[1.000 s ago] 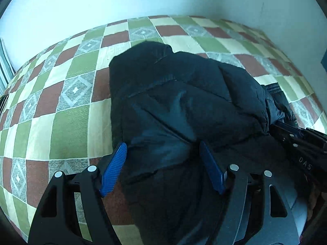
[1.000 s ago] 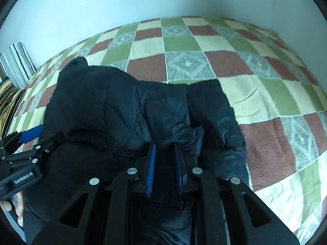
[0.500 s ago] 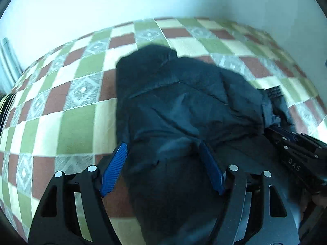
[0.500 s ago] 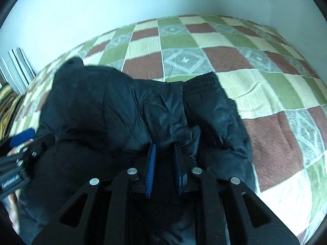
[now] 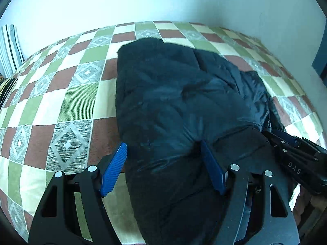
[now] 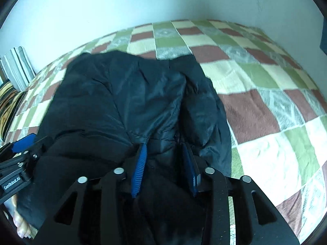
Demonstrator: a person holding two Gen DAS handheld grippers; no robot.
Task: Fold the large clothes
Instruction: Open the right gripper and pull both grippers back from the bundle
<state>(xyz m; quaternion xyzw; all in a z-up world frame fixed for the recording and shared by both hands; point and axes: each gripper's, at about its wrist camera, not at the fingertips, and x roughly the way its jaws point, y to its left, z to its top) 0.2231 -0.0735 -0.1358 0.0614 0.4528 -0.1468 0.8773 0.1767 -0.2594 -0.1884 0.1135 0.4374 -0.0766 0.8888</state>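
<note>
A black padded jacket lies bunched on the bed, its far end toward the wall and its near hem under both tools. The left tool is spread wide, its 2 blue pads straddling the jacket's near left portion without clearly pinching it, probably to steady the fabric. The right tool has just been opening; a fold of jacket sits between its pads, which no longer seem to press it, likely a release once that edge is placed. Both tools point down at the near hem.
</note>
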